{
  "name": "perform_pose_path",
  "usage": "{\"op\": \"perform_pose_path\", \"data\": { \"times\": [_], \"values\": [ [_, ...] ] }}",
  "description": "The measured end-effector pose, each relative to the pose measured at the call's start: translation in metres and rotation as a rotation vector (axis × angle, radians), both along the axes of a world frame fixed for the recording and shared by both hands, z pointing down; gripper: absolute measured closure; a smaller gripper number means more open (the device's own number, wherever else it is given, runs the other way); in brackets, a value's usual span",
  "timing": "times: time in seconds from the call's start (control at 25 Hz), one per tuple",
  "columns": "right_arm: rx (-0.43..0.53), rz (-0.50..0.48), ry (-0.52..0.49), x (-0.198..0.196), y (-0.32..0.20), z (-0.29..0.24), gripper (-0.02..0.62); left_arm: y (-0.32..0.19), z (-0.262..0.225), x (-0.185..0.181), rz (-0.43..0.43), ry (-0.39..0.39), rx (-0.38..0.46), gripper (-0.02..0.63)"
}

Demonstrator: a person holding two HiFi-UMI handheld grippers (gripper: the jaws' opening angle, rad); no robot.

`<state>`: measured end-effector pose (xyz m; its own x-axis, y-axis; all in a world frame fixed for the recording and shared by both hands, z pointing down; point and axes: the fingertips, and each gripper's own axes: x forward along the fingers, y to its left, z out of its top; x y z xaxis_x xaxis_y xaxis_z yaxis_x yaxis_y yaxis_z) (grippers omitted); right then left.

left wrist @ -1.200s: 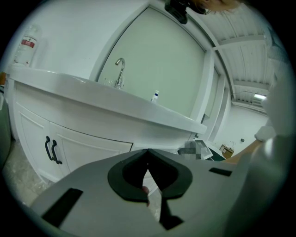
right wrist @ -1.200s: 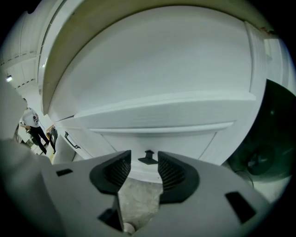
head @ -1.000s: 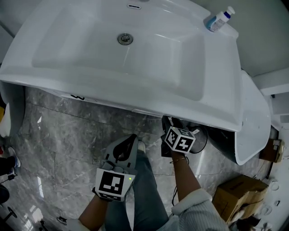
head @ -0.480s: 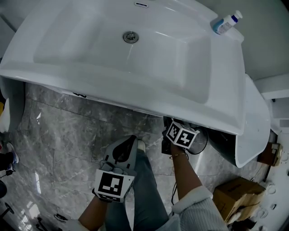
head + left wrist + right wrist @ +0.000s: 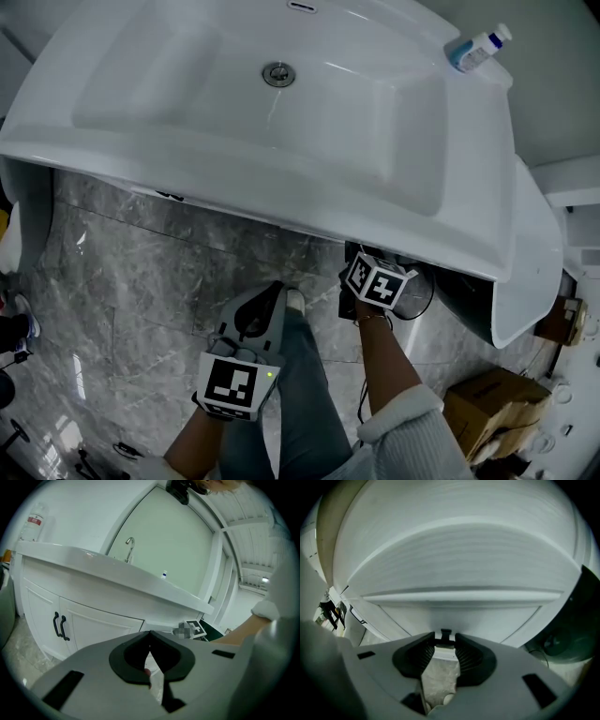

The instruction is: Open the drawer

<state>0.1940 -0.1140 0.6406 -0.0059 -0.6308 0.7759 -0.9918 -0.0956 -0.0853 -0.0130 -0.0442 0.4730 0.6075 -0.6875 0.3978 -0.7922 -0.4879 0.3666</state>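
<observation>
Drawer [image 5: 487, 620]: white front, tucked under the front lip of the basin [image 5: 187, 178], right of the cupboard doors [image 5: 93, 630]. Its small dark handle [image 5: 445, 636] sits at the top edge of the front.

My right gripper [image 5: 446, 642]: angled down at the drawer front, tips out of the head view under the basin lip. The jaws have just been closing and stand apart, handle between the tips, a sliver of gap either side of its stem. I cannot tell whether the pads touch it.

My left gripper [image 5: 275, 289]: held low over the grey marble floor [image 5: 141, 262], well apart from the drawer, jaws closed with the tips meeting on nothing.

Bottle [image 5: 478, 47] lies on the basin's far right corner. Cardboard box [image 5: 487, 412] on the floor at right.
</observation>
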Motion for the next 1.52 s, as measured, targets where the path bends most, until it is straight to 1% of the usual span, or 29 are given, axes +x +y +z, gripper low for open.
{"op": "perform_pose_path", "data": {
  "times": [0.16, 0.32, 0.52, 0.8, 1.08, 1.24, 1.52],
  "values": [
    [-0.005, -0.05, 0.004, -0.006, 0.002, -0.001, 0.456, 0.002, 0.002, -0.002, 0.001, 0.004, -0.001, 0.589],
    [-0.006, -0.053, 0.007, -0.007, 0.003, -0.002, 0.457, 0.002, 0.003, -0.001, 0.006, 0.005, 0.006, 0.589],
    [-0.007, -0.087, 0.033, -0.012, 0.008, -0.004, 0.461, 0.004, 0.001, 0.0, 0.007, 0.009, 0.015, 0.589],
    [-0.01, -0.085, 0.036, -0.015, 0.021, -0.004, 0.462, 0.011, 0.005, -0.002, 0.002, 0.004, -0.008, 0.589],
    [-0.009, -0.097, 0.043, -0.018, 0.033, -0.004, 0.463, 0.011, -0.001, -0.002, 0.002, 0.013, 0.016, 0.589],
    [-0.005, -0.104, 0.04, -0.019, 0.037, -0.004, 0.463, 0.012, -0.004, -0.001, 0.004, 0.019, 0.014, 0.589],
    [-0.006, -0.155, 0.041, -0.025, 0.056, -0.005, 0.466, 0.014, -0.006, -0.001, 0.0, 0.021, 0.008, 0.589]
  ]
}}
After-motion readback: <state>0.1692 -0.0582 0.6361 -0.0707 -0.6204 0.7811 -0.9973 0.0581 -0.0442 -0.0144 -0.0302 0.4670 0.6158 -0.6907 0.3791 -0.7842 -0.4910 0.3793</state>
